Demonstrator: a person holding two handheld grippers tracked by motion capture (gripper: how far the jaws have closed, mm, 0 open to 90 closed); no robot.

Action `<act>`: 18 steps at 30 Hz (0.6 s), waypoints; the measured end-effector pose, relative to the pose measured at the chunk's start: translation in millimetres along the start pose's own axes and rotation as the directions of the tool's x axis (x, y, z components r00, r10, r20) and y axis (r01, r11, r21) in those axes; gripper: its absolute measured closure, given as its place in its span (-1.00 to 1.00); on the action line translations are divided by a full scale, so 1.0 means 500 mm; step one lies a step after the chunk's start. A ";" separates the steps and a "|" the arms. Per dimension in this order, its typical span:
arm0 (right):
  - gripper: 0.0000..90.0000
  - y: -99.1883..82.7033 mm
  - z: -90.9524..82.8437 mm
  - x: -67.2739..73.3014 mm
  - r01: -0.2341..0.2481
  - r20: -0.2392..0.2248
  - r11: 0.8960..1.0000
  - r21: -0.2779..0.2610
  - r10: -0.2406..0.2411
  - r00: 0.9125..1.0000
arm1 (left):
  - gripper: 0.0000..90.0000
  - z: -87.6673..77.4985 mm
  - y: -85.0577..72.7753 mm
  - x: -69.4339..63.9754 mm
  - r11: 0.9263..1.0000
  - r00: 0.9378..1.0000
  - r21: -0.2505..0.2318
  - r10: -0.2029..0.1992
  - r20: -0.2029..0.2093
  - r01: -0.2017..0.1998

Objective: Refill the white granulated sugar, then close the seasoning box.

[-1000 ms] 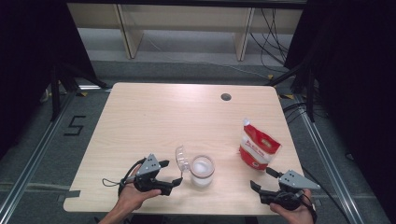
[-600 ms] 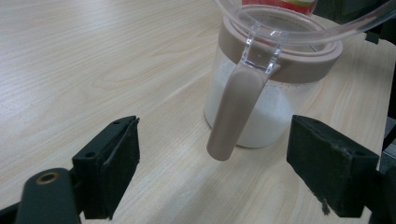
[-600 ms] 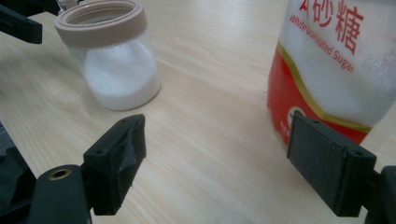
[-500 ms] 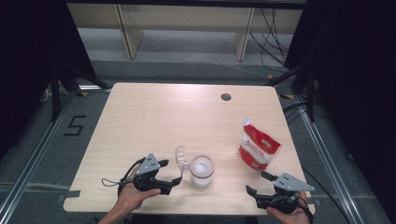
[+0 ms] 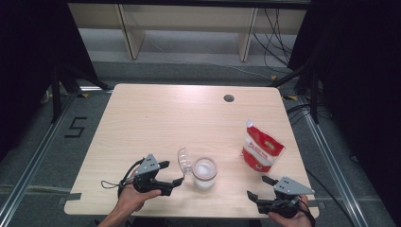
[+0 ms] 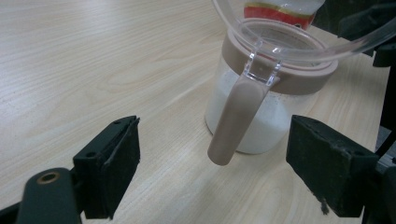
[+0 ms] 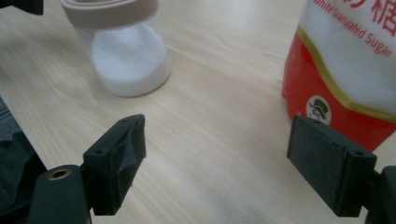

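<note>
Both of the person's hands come up over the near edge of the counter [image 5: 156, 113], each wrapped around a gripper. The left hand [image 5: 135, 197] lies low on the wood, wrist angled in from the near-left corner, and holds the left gripper [image 5: 172, 173] pointing across toward the jar [image 5: 204, 173]. Its jaws stand wide apart with nothing between the pads; in the left gripper view the jar's brown latch handle [image 6: 236, 119] hangs in the gap between them, touched by neither. The jar stands upright near the middle of the near edge, partly filled with white granules, its clear lid [image 5: 184, 161] swung open and tipped toward the left gripper.

The right hand [image 5: 288, 218] sits at the near-right corner, right at the edge, holding the right gripper [image 5: 260, 187] with its jaws likewise spread and empty. A red and white sugar bag [image 5: 261, 150] stands upright by the right edge, just beyond that gripper and well apart from the jar.
</note>
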State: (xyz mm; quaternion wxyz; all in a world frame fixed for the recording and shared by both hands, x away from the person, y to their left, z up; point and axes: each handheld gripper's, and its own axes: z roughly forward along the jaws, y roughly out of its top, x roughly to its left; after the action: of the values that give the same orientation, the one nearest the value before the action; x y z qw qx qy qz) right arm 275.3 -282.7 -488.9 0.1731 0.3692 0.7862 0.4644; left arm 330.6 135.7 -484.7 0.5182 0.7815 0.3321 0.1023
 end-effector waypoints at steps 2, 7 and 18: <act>-0.55 -0.001 0.001 0.003 0.009 0.005 1.000 0.010 -0.009 1.000 | -0.62 -0.002 0.001 0.000 1.000 1.000 -0.003 0.006 0.003 -0.006; -0.55 0.000 0.005 0.006 0.027 -0.007 0.999 0.024 -0.027 1.000 | -0.59 -0.009 0.003 -0.003 1.000 1.000 -0.008 -0.007 -0.006 0.007; -0.54 -0.004 0.007 0.004 0.034 0.001 0.999 0.025 -0.034 0.999 | 0.30 -0.023 0.015 -0.005 0.999 1.000 -0.029 0.020 0.002 -0.020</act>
State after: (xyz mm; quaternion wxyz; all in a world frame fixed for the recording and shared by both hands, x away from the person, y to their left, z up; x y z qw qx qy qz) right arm 275.5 -279.7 -492.3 0.1768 0.3584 0.7980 0.4512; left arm 326.2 140.7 -472.7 0.5289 0.7772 0.3221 0.1115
